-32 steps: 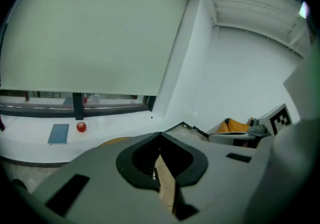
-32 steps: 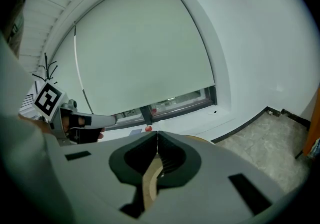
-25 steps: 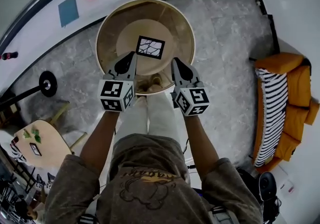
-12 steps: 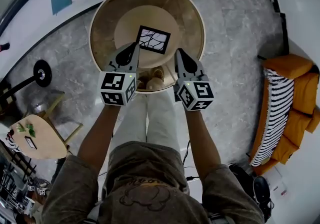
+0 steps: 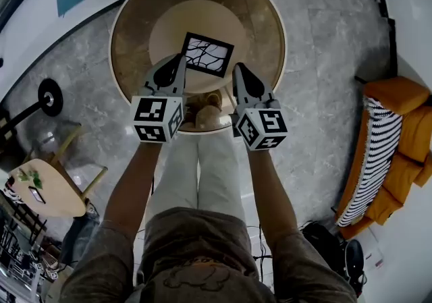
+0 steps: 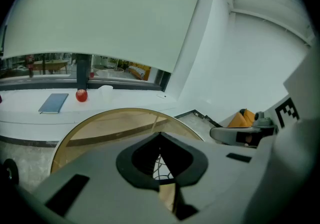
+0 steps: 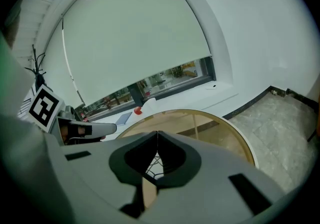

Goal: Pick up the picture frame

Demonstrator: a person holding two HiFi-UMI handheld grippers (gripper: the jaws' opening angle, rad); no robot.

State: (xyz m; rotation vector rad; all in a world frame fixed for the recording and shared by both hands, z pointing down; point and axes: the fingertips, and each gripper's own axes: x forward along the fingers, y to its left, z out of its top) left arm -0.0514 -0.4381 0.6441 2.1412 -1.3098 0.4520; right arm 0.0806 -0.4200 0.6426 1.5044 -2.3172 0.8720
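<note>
The picture frame (image 5: 208, 54), black-edged with a white cracked pattern, lies flat on the round glass-topped table (image 5: 273, 11). In the head view my left gripper (image 5: 179, 59) hangs just left of the frame's near left corner. My right gripper (image 5: 237, 67) hangs just off its near right corner. Both are shut with nothing in them, above the table. In the left gripper view, the frame (image 6: 161, 168) shows through the hole behind the closed tips (image 6: 160, 133). The right gripper view shows the frame (image 7: 154, 165) the same way, below its shut tips (image 7: 158, 132).
An orange sofa with a striped throw (image 5: 395, 143) stands at the right. A small wooden side table (image 5: 42, 190) and a black lamp base (image 5: 47, 98) are at the left. A blue book (image 6: 53, 102) and a red ball (image 6: 81, 95) sit on the white sill beyond the table.
Both grippers have sunk toward the table top, side by side, and stayed shut. The frame and table look larger and nearer in the head view.
</note>
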